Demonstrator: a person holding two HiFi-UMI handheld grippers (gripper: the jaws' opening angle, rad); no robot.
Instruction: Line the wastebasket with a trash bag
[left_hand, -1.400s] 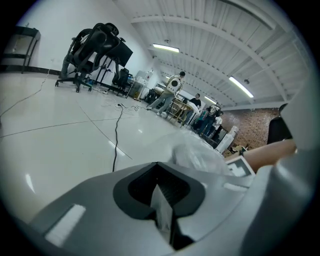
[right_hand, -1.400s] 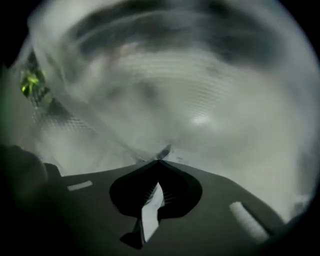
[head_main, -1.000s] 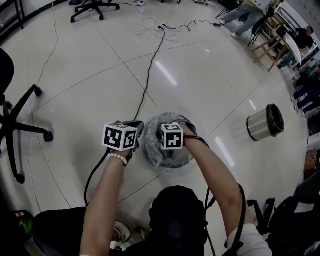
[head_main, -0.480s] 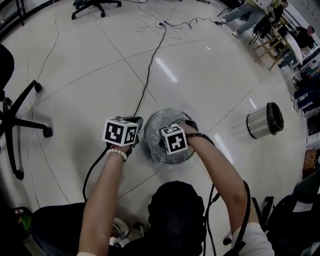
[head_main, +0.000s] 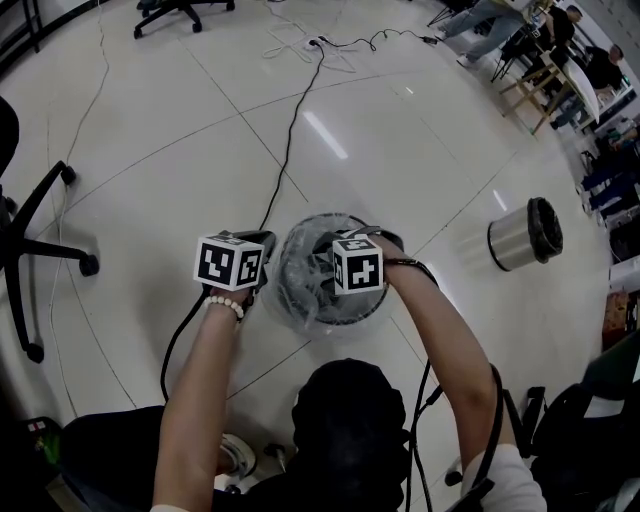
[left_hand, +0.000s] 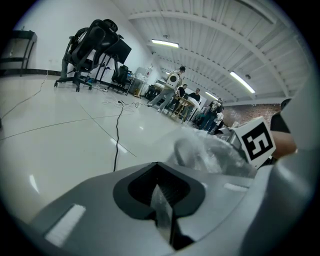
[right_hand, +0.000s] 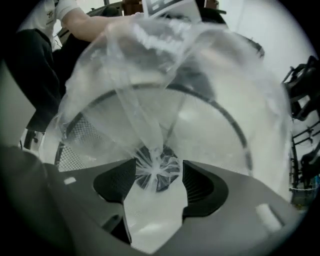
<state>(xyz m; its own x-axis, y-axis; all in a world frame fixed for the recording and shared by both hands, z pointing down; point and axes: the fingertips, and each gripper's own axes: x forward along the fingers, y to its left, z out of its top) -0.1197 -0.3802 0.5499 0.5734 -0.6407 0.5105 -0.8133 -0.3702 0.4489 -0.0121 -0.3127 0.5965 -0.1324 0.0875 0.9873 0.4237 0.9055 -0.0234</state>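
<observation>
A round mesh wastebasket (head_main: 300, 312) stands on the floor, with a clear trash bag (head_main: 312, 240) draped over and into it. My left gripper (head_main: 256, 266) sits at the basket's left rim, shut on a fold of the bag film (left_hand: 163, 199). Over the basket's mouth my right gripper (head_main: 357, 268) points straight down. Its jaws are opening; the bag's gathered bottom (right_hand: 155, 167) lies between the fingers (right_hand: 202, 187) and they do not press on it. The bag (right_hand: 150, 85) balloons above the basket's mesh wall (right_hand: 70, 155).
A second metal wastebasket (head_main: 520, 236) lies on its side at the right. An office chair base (head_main: 40, 262) stands at the left, and a black cable (head_main: 288, 160) runs up the glossy floor from the basket. Tables and seated people fill the far right corner.
The right gripper's marker cube has shifted a little to the right over the basket's mouth. The left gripper has stayed at the basket's left rim.
</observation>
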